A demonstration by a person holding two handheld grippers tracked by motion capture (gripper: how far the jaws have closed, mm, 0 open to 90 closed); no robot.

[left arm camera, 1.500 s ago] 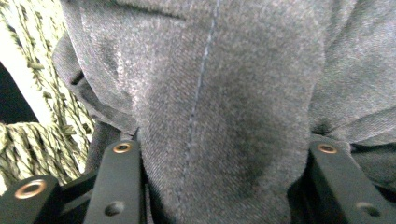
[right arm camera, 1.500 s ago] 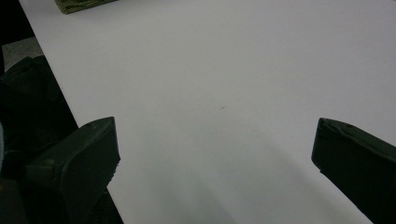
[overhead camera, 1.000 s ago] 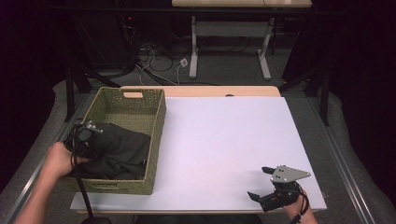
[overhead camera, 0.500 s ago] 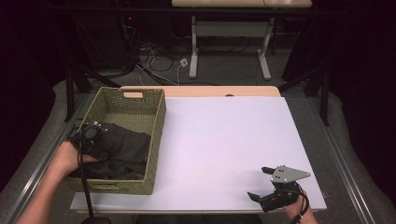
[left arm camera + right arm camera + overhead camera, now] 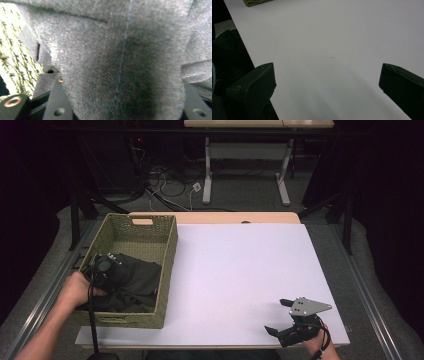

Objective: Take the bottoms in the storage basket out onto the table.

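Observation:
A dark grey cloth (image 5: 137, 280) lies bunched in the near half of a woven green basket (image 5: 167, 270) at the table's left. My left gripper (image 5: 102, 267) points down into it from the basket's left side, held by a hand. In the left gripper view a thick fold of the cloth (image 5: 120, 50) fills the gap of the left gripper (image 5: 120, 100), whose jaws have just been closing on it. My right gripper (image 5: 280, 317) rests open near the table's front right corner. The right gripper (image 5: 327, 82) has only bare white table (image 5: 332, 37) between its fingers.
The basket's woven wall (image 5: 15, 57) is close on the left of the cloth fold. The wooden table edge (image 5: 225, 217) runs along the far side. Cables and desk legs (image 5: 207, 170) stand on the floor beyond.
My left gripper has sunk slightly into the cloth in the basket. The right gripper has stayed where it was.

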